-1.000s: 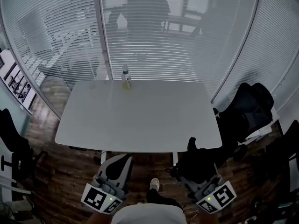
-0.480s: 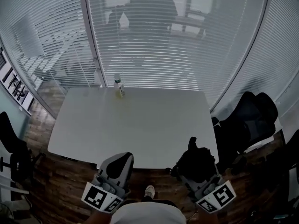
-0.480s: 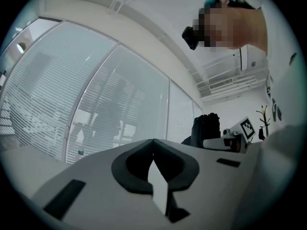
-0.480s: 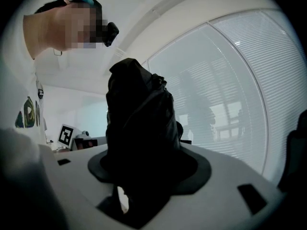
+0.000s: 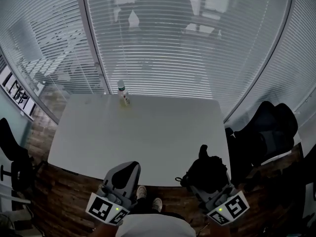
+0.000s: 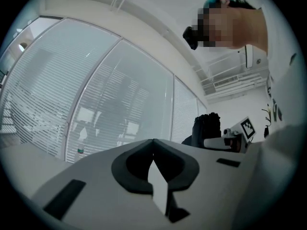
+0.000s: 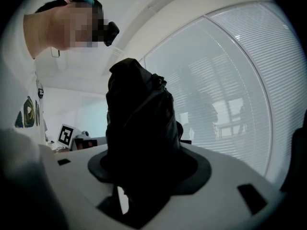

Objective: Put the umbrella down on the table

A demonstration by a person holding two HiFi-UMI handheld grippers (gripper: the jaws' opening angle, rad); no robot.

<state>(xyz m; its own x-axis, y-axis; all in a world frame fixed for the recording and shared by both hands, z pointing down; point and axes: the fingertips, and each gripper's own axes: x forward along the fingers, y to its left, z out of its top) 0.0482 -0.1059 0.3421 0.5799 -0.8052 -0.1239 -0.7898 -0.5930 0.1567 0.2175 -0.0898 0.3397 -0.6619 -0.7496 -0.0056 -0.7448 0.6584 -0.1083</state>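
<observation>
The grey left gripper [image 5: 123, 175] and right gripper [image 5: 208, 180] each carry a cube [image 5: 105, 210] with black-and-white square markers [image 5: 236, 206] and a green light [image 5: 117, 210]; the person wears a white shirt [image 5: 155, 227].

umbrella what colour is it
The umbrella is black, folded up; clearest in the right gripper view.

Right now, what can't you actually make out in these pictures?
- Umbrella: in the right gripper view, its dark folds fill the right claw. They hide its handle and where the claw presses on it.
- Bottle: in the head view, it is too small at the far edge of the table to read its label.
- Figure: in the head view, it stands behind the blinds. The slats leave only a silhouette.
</observation>
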